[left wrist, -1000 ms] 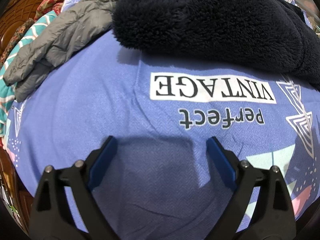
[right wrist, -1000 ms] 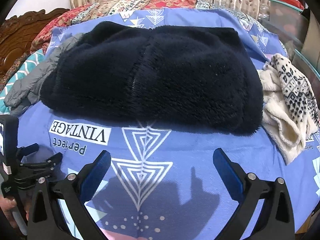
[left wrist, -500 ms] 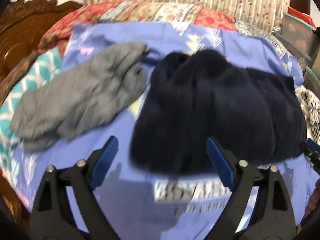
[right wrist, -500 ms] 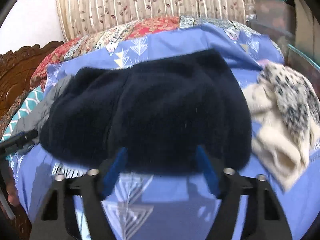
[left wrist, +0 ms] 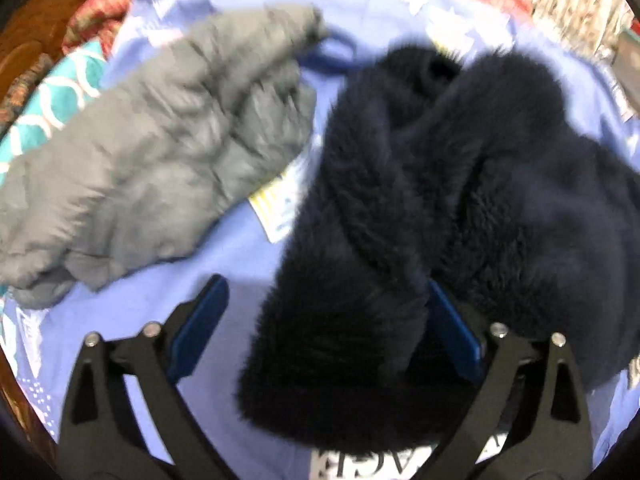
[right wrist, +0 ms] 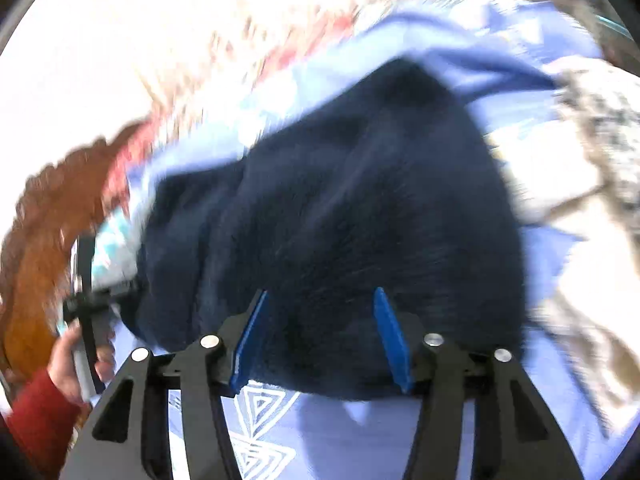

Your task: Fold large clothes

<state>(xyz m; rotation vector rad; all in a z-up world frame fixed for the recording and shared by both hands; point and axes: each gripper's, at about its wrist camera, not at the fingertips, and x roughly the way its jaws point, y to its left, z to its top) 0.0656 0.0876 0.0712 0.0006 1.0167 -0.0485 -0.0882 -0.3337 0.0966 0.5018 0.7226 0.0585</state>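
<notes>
A fluffy dark navy fleece garment lies bunched on the periwinkle-blue printed bedsheet. The left tool stands wide open, a thick fold of the fleece between its blue fingers. The right tool, partly narrowed but open, presses into the fleece's near edge. A crumpled grey puffer jacket lies left of the fleece.

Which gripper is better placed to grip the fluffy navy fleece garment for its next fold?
Probably the right. The right gripper has narrowed its blue pads around the fluffy navy fleece garment's near edge. The left gripper is wide open, with fleece bunched against one pad only.
</notes>
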